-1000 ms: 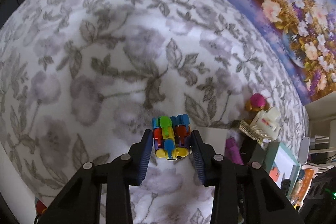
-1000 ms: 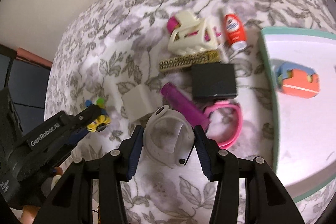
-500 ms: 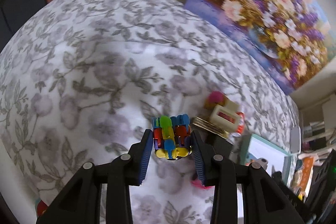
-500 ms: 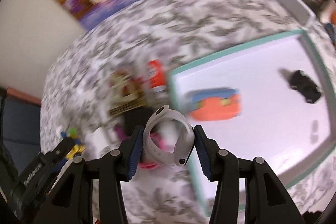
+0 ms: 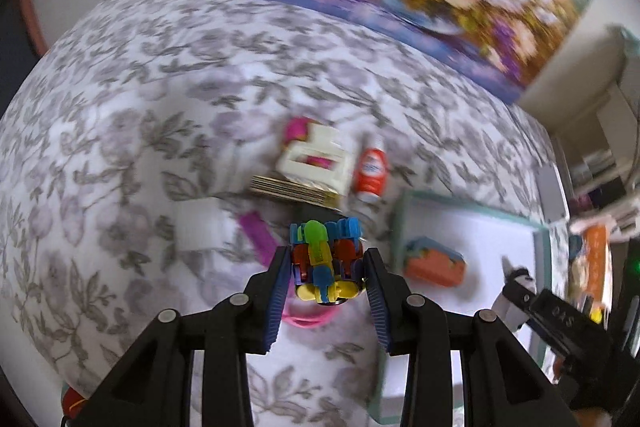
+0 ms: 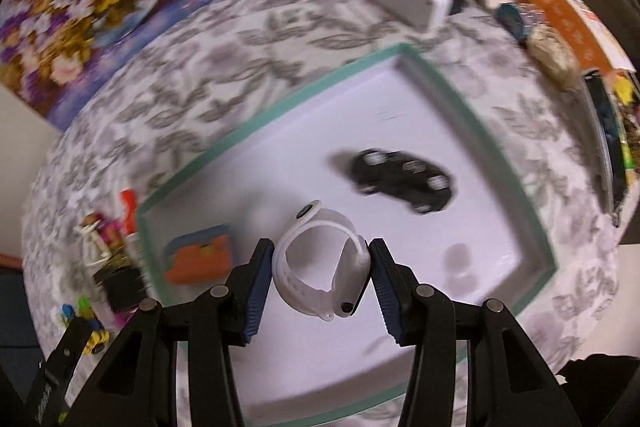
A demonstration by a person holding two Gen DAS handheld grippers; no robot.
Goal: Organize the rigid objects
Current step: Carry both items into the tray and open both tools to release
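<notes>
The right gripper (image 6: 322, 269) is clamped on a white watch band (image 6: 320, 267), hovering over the teal-rimmed tray (image 6: 476, 131). Looks like the drop-off step, so next it just needs lowering and letting go on bare tray floor. A black toy car (image 6: 402, 179) sits at 1 o'clock and an orange block (image 6: 200, 259) at 9, so aim between them. The left gripper (image 5: 326, 267) is pinching a multicolored toy (image 5: 324, 259), with the tray (image 5: 472, 211) at its 3 o'clock and leftover clutter like a red tube (image 5: 370, 173) at 12.

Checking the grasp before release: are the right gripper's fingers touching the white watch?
Touching. The right wrist view shows the white watch pinched between both fingers of the right gripper, above the tray.
</notes>
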